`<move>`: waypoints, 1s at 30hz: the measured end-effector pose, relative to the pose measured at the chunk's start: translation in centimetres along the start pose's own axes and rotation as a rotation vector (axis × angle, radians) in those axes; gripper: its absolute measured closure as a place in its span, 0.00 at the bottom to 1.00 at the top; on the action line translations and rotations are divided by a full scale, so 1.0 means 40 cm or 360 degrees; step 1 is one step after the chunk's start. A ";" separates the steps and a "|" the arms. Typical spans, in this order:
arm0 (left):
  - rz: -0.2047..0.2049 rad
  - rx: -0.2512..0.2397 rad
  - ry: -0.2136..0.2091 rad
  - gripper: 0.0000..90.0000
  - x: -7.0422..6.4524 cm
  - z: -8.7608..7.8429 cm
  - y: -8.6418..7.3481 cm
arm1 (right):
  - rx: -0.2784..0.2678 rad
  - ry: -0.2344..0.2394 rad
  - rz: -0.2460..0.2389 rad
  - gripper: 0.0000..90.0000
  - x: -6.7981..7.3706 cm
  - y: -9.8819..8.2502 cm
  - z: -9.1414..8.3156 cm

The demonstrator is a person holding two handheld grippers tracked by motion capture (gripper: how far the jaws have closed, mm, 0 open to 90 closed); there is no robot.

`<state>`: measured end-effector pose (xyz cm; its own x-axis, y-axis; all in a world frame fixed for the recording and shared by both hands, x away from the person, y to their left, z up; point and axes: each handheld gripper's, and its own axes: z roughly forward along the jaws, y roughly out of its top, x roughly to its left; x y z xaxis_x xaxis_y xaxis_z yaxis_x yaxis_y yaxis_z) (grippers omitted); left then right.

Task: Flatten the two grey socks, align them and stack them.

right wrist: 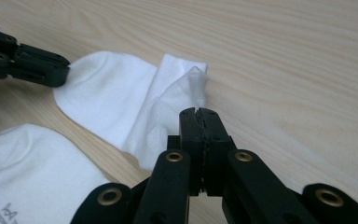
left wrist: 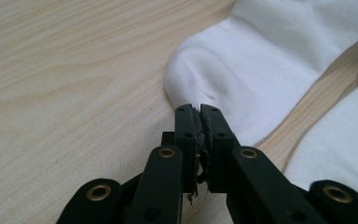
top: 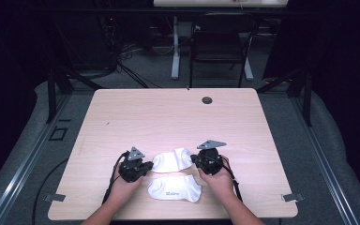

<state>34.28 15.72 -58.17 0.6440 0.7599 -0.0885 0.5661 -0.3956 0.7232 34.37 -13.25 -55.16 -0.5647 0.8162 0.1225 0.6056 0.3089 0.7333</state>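
On the pale wooden worktop (top: 168,112), near its front edge, lie two white socks: the rear sock (top: 172,160) and the front sock (top: 174,188). The left hand-held gripper (left wrist: 199,108), clenched, touches the rear sock's rounded end; the right hand-held gripper (right wrist: 200,112), clenched, meets its other end.

Two white socks (top: 171,161) on one desk (top: 168,117): the farther sock between the hand-held grippers, the nearer sock (top: 174,188) just beside it, with a small grey mark on its cloth. Two hand-held grippers, a left one (top: 146,167) and a right one (top: 194,159), each with two black jaws pressed together and one grey three-cornered plate on top. Two hands, one per gripper. One round dark grommet (top: 207,100) near the far edge of the desk. One dark chair (top: 218,42) beyond the desk.
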 end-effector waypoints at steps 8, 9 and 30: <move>-0.0007 0.0007 0.0011 0.96 0.002 -0.002 0.000 | 0.0092 -0.0045 0.0041 1.00 -0.019 -0.041 0.011; -0.0010 0.0009 0.0008 0.96 0.003 -0.003 0.000 | 0.0093 -0.0043 0.0041 1.00 -0.018 -0.043 0.010; 0.0047 -0.0008 -0.0007 0.91 -0.005 0.014 0.017 | 0.0016 -0.0042 0.0005 0.99 -0.002 -0.006 0.042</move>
<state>34.82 15.00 -58.07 0.6625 0.7457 -0.0702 0.5443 -0.4149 0.7291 35.21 -12.56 -56.46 -0.5479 0.8297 0.1066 0.6129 0.3115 0.7261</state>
